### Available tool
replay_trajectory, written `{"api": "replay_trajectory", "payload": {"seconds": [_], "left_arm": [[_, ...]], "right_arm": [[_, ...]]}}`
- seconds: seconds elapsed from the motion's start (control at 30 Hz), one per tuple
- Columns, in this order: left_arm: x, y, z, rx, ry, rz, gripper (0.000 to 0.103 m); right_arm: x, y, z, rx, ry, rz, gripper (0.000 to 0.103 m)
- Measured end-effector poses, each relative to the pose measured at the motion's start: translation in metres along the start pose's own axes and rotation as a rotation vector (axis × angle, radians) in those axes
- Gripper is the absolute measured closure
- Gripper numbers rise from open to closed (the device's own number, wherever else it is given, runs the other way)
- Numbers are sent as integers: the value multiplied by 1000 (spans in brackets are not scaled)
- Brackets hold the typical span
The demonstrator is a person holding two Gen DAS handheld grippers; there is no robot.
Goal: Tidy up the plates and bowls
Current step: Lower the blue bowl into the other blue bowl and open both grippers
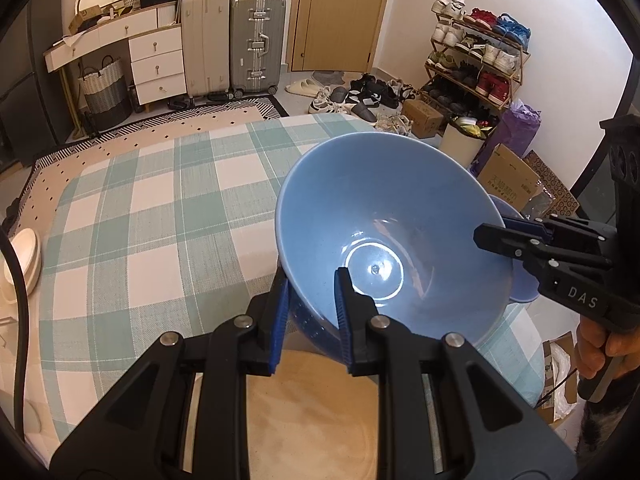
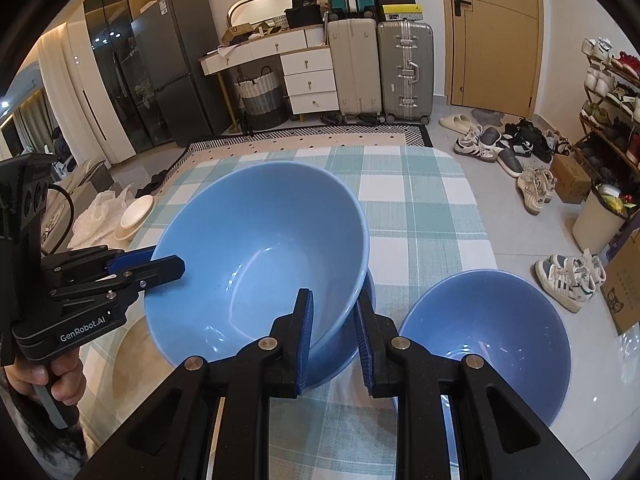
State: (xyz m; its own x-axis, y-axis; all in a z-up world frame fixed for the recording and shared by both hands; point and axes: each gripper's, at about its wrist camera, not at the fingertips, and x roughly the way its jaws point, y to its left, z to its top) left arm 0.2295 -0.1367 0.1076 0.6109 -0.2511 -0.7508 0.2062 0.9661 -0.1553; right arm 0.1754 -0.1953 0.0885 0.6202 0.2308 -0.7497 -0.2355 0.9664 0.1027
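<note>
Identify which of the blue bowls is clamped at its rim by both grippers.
The larger blue bowl, tilted above the checked cloth: left gripper and right gripper both pinch its rim. The smaller blue bowl beside it is untouched.

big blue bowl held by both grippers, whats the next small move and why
Probably ease it straight down and seat it. The left gripper and right gripper each pinch the rim of the big blue bowl, which sits tilted, with another blue dish showing directly beneath it.

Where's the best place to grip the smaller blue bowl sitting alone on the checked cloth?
Pinch the smaller blue bowl by its near rim, coming from above: it sits upright and open, walls flaring, so one finger goes inside, one outside.
</note>
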Motion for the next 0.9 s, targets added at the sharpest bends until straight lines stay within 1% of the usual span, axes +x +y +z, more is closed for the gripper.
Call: {"api": "replay_trajectory", "payload": {"seconds": [0.27, 0.53, 0.77, 0.9], "left_arm": [[23, 3, -6, 14, 15, 19, 85], [43, 6, -13, 25, 29, 38, 84], [53, 4, -18, 54, 30, 68, 83], [58, 5, -21, 57, 41, 63, 83]], "right_arm": [[20, -7, -2, 6, 29, -7, 81], [37, -5, -7, -17, 62, -33, 81], [46, -4, -12, -29, 78, -55, 81], [53, -4, -14, -19, 92, -54, 81]]}}
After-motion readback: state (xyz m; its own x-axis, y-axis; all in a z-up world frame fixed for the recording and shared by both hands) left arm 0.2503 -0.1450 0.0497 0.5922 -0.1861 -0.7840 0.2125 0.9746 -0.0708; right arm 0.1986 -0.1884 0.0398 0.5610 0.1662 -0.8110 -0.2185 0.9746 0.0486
